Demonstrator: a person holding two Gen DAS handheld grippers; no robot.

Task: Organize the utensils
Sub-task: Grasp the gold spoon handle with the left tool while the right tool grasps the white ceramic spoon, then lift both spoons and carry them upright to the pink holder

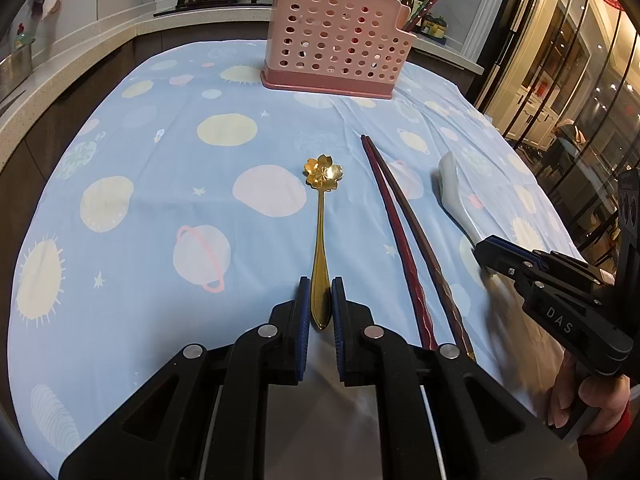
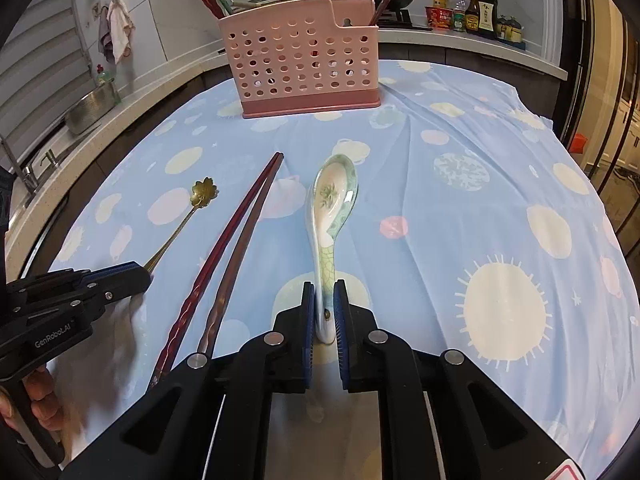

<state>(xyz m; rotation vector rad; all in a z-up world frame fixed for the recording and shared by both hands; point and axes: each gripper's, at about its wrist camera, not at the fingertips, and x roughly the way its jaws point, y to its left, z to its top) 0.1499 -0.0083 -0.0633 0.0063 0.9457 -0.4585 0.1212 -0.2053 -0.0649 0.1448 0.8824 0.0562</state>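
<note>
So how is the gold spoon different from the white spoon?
The gold spoon is thin metal with a flower-shaped bowl; the white spoon is thick and glazed, with a green pattern and a deep oval bowl. The gold spoon lies left of the chopsticks; the white spoon lies right of them. The left hand-held gripper straddles the gold handle; the right hand-held gripper straddles the white one. Both point toward the pink holder.

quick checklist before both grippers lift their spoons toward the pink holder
1. Left gripper astride the gold flower-shaped metal spoon handle: ok.
2. Right gripper astride the white ceramic soup spoon handle: ok.
3. Pads firmly clamped on either handle: cannot tell.
4. Dark red chopstick pair lies apart from both spoons: ok.
5. Pink perforated plastic utensil holder upright on the blue patterned cloth: ok.
6. Free room inside holder: cannot tell.
</note>
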